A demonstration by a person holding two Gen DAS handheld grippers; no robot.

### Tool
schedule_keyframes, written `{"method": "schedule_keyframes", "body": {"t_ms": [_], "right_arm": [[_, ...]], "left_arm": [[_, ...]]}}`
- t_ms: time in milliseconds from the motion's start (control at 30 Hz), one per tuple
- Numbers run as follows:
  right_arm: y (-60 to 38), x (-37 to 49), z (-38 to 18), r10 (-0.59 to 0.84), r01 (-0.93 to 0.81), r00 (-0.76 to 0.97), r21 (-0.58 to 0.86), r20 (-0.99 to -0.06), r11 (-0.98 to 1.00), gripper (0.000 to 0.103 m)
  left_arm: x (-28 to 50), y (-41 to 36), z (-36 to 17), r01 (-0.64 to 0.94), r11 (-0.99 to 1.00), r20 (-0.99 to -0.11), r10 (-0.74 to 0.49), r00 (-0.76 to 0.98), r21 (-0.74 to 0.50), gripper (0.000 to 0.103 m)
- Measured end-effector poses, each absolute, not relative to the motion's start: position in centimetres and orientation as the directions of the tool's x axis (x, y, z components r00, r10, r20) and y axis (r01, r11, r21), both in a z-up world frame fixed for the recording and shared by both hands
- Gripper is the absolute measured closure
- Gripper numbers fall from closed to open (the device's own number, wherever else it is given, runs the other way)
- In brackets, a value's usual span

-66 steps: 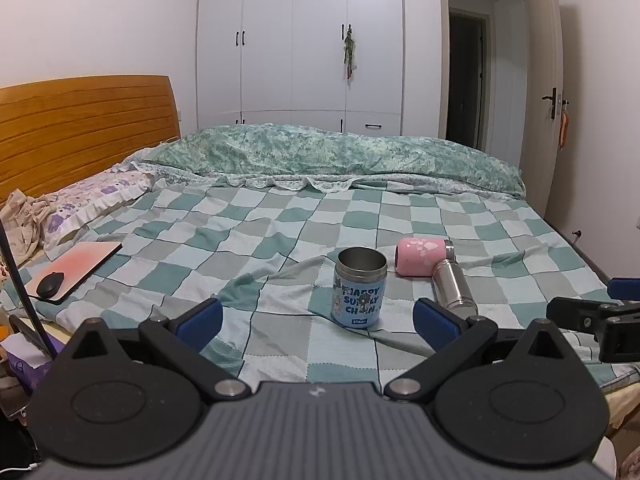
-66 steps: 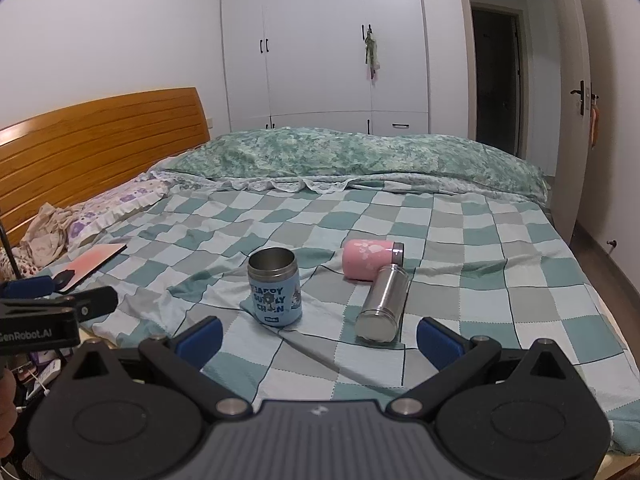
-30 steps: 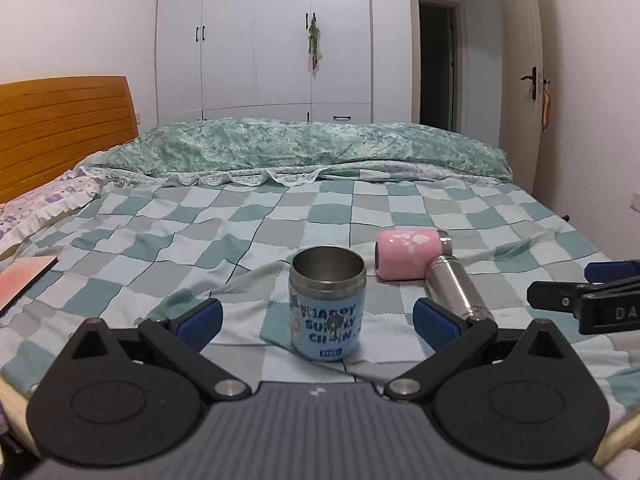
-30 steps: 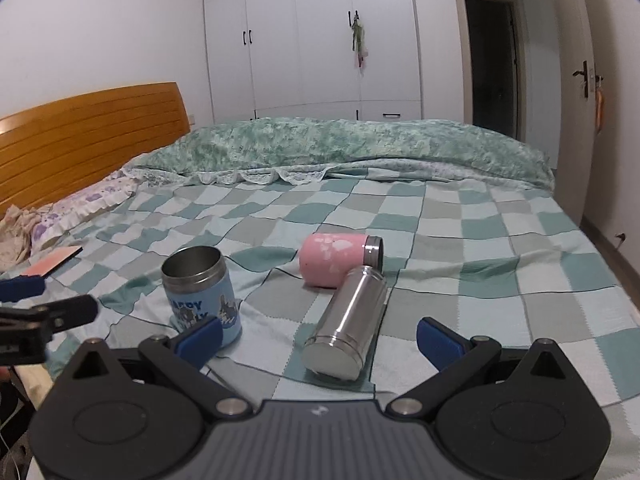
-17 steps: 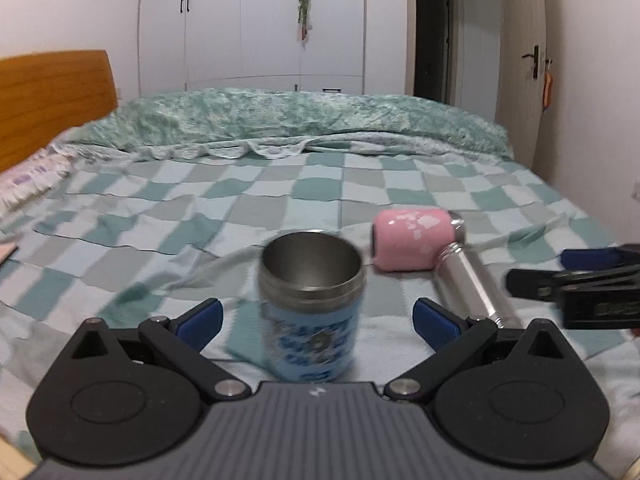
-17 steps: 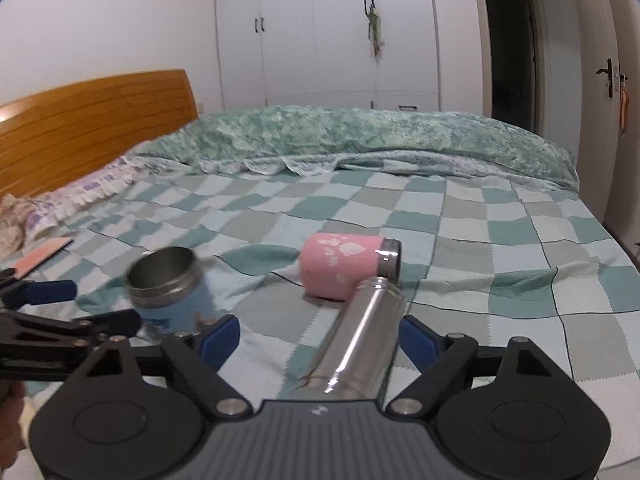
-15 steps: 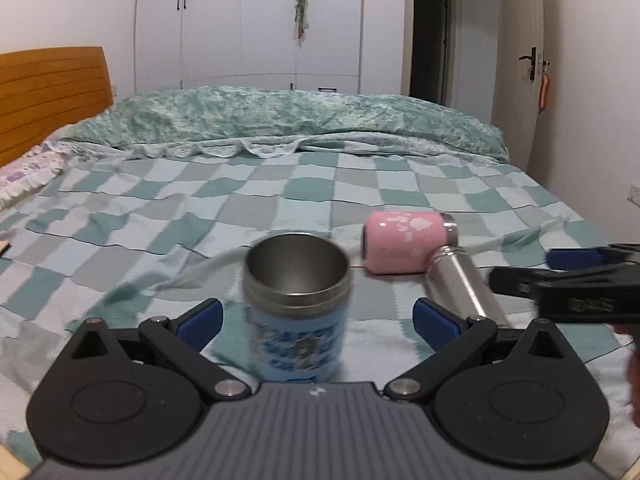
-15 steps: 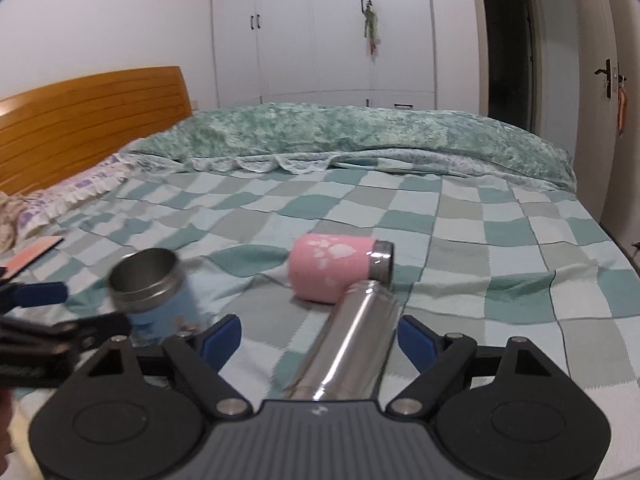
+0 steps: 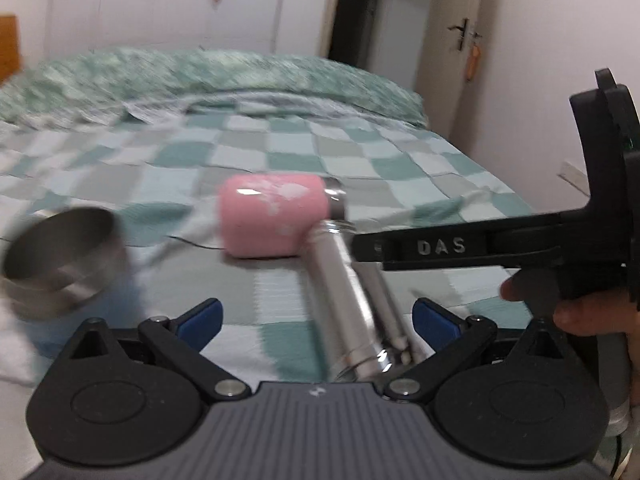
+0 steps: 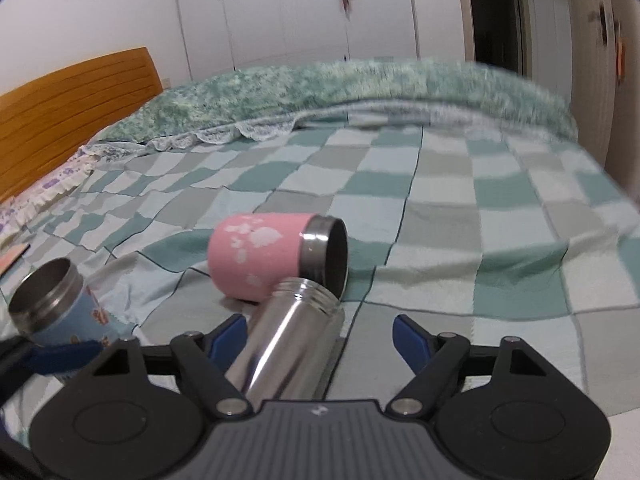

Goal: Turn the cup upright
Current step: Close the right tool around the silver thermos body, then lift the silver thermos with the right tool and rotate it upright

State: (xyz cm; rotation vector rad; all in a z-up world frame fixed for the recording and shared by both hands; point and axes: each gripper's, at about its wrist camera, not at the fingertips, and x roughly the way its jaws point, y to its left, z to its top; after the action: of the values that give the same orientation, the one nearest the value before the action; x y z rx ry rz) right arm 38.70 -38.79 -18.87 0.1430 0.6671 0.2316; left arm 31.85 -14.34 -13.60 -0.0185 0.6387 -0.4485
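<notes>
A steel cup (image 10: 290, 340) lies on its side on the checked bedspread, mouth towards a pink cup (image 10: 264, 256) that also lies on its side behind it. My right gripper (image 10: 320, 334) is open, its jaws either side of the steel cup's body without touching it. In the left wrist view the steel cup (image 9: 348, 300) lies between the open jaws of my left gripper (image 9: 316, 316), and the pink cup (image 9: 272, 216) is beyond. The right gripper's finger (image 9: 460, 248) crosses above the steel cup there.
A blue printed cup (image 10: 56, 300) stands upright at the left, also blurred in the left wrist view (image 9: 60, 256). A green quilt (image 10: 340, 88) is heaped at the far side of the bed. A wooden headboard (image 10: 72, 108) is at left, wardrobe and doorway behind.
Both grippers have moved forward and down onto the lying steel cup. The left one swung right, so the blue cup slid to its left edge. The right jaws now straddle the steel cup.
</notes>
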Motion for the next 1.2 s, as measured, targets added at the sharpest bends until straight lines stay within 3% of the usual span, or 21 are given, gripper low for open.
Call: {"method": "schedule_keyframes", "body": {"t_ms": [167,233,300,367,500,933,1200], "right_arm": [[-40.1,41.3,-20.3,0.354,-0.161,0.716,0.351,-0.602,0.922,0.027],[-39.9,42.0,-20.7,0.373,-0.164,0.703,0.372,-0.606,0.914,0.027],[-39.5,42.7,-21.0,0.403,-0.175,0.681,0.399,-0.611,0.9,0.027],[-39.1,43.2,-21.5,0.43,-0.176,0.656,0.428,-0.62,0.887,0.027],[-38.8,43.8,-21.9,0.449,-0.171,0.638,0.453,-0.626,0.875,0.03],[-41.0,42.0,-22.7,0.507,-0.094,0.628,0.589,-0.59,0.802,0.031],[-43.2,35.7,-22.6,0.411,0.054,0.748,0.665,-0.521,0.745,0.031]], "left_arm": [[35.1,-16.6,-15.9,0.402,0.898,-0.634,-0.416,0.652,-0.175,0.004],[35.9,-16.9,-16.5,0.412,0.89,-0.645,-0.434,0.629,-0.198,0.009],[36.7,-17.1,-17.0,0.408,0.883,-0.66,-0.452,0.6,-0.235,0.025],[37.2,-17.2,-17.5,0.408,0.873,-0.672,-0.473,0.571,-0.268,0.033],[37.1,-17.1,-17.6,0.41,0.878,-0.666,-0.462,0.585,-0.248,0.036],[35.3,-16.7,-16.8,0.52,0.843,-0.656,-0.472,0.589,-0.139,0.037],[33.5,-15.8,-16.6,0.58,0.806,-0.653,-0.503,0.566,-0.118,0.012]]}}
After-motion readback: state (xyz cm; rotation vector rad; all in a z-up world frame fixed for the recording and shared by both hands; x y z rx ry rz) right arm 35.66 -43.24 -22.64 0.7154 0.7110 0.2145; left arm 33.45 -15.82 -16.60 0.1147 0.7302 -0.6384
